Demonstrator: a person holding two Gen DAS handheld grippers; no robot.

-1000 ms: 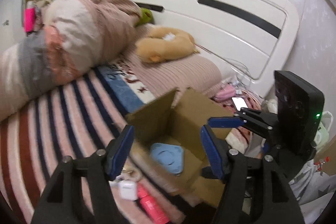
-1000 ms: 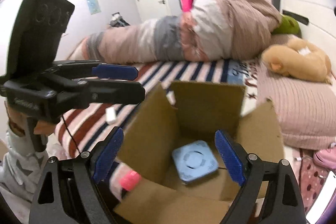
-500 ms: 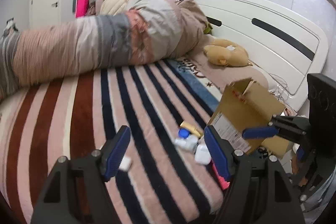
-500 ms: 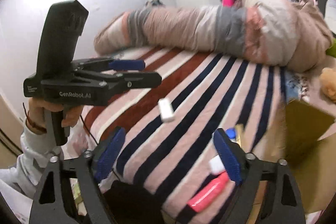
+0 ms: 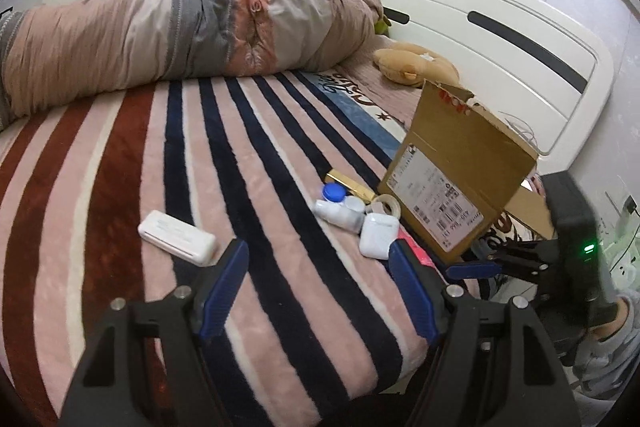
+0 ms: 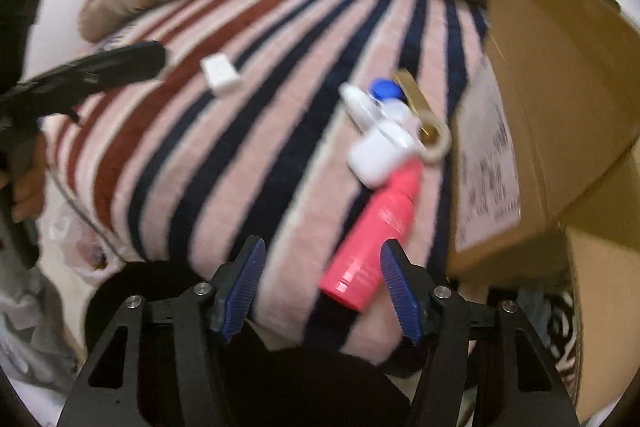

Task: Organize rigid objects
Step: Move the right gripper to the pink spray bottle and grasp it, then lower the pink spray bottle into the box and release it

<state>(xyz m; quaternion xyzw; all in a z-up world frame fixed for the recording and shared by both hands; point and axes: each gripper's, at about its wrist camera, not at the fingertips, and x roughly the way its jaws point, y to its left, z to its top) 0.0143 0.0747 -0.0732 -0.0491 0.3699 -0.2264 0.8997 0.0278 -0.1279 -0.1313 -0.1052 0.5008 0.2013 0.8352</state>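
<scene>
Small items lie on the striped blanket beside an open cardboard box (image 5: pixel 452 183) (image 6: pixel 552 95). They are a pink tube (image 6: pixel 372 235), a white earbud case (image 5: pixel 378 235) (image 6: pixel 374 157), a white bottle with a blue cap (image 5: pixel 336 205) (image 6: pixel 376 103), a gold bar (image 5: pixel 352 184) (image 6: pixel 414 97) and a tape roll (image 5: pixel 386 203) (image 6: pixel 438 143). A white flat case (image 5: pixel 176 237) (image 6: pixel 220 71) lies apart to the left. My left gripper (image 5: pixel 318 291) is open and empty above the blanket's front edge. My right gripper (image 6: pixel 322 285) is open and empty, with the pink tube's base by its right finger.
A rolled quilt (image 5: pixel 180 23) lies along the far side of the bed. A plush toy (image 5: pixel 416 63) rests by the white headboard (image 5: pixel 500 27). The other gripper and hand show at the right edge of the left view (image 5: pixel 560 259) and at the left of the right view (image 6: pixel 80 75).
Both grippers have swung away from above the open box to the blanket's front edge. The box interior with the blue square item is out of sight. The loose items are now in front.
</scene>
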